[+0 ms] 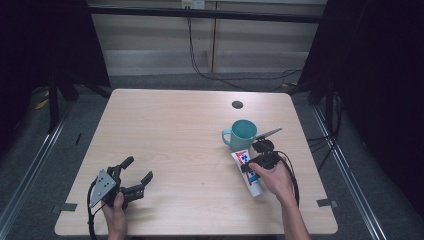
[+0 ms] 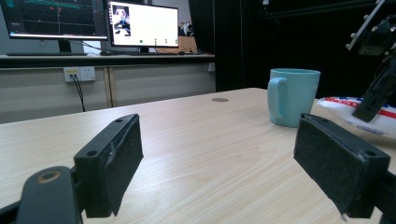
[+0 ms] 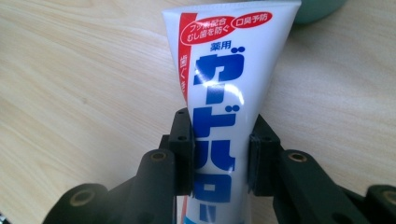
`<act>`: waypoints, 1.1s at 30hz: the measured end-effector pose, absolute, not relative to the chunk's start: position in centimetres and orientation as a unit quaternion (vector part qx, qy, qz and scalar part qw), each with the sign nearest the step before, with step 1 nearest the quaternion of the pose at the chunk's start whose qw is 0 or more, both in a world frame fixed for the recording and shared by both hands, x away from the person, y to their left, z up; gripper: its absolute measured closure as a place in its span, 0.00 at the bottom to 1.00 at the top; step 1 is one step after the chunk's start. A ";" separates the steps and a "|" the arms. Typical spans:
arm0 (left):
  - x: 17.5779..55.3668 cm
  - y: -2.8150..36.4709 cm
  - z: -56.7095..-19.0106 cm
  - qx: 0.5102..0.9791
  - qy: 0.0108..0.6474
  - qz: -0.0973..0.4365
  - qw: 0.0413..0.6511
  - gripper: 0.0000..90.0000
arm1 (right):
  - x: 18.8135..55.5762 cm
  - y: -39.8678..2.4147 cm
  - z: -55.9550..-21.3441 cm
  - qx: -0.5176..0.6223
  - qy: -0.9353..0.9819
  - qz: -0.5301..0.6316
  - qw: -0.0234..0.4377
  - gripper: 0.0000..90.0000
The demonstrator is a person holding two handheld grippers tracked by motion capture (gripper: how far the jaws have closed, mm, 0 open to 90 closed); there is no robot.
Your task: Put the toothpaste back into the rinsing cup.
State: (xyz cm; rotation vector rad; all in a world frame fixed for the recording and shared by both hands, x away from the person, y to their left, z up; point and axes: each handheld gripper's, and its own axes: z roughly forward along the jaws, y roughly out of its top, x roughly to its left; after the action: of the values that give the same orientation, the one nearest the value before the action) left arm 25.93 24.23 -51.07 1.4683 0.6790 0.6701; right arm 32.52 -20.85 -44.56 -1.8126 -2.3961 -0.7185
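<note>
The pale wood-grain table (image 1: 190,150) fills the floor of the scene, a small dark round hole (image 1: 237,104) near its far edge. On its right half stands the teal ceramic mug (image 1: 242,134), handle turned left, and just beside it, toward the person, lies the white plastic toothpaste tube with blue and red lettering (image 1: 252,172), flat on the wood. The right gripper (image 1: 259,161) sits over that tube, its jaws pinching the tube's body from both sides, pads (image 3: 183,154) pressed against the print. Over at the near left corner, the left gripper (image 1: 136,172) rests low, jaws spread wide, nothing between them.
</note>
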 end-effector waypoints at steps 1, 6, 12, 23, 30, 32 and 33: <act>25.9 24.2 -51.1 0.644 0.298 0.294 0.641 0.17 | 32.5 -20.9 -44.3 -0.585 -0.775 -0.238 0.027 0.76; 25.9 24.2 -51.1 0.645 0.297 0.293 0.640 0.17 | 32.3 -20.9 -43.7 -0.578 -0.773 -0.261 0.027 0.76; 25.9 24.2 -51.1 0.644 0.297 0.294 0.640 0.17 | 32.0 -20.8 -42.9 -0.573 -0.769 -0.282 0.017 0.76; 25.9 24.2 -51.1 0.645 0.296 0.293 0.641 0.17 | 31.5 -20.8 -42.1 -0.565 -0.758 -0.324 -0.015 0.76; 25.9 24.2 -51.1 0.645 0.297 0.293 0.640 0.17 | 31.3 -20.9 -41.8 -0.556 -0.755 -0.347 -0.029 0.76; 25.9 24.2 -51.1 0.645 0.296 0.294 0.640 0.17 | 31.2 -20.9 -41.7 -0.554 -0.752 -0.356 -0.031 0.76; 25.9 24.2 -51.1 0.644 0.296 0.294 0.641 0.17 | 31.2 -20.9 -41.7 -0.553 -0.752 -0.358 -0.032 0.76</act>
State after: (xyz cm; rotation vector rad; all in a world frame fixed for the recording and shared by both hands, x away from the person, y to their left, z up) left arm 25.94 24.23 -51.07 1.4695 0.6755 0.6698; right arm 31.17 -20.91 -41.67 -1.7743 -2.4120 -1.1470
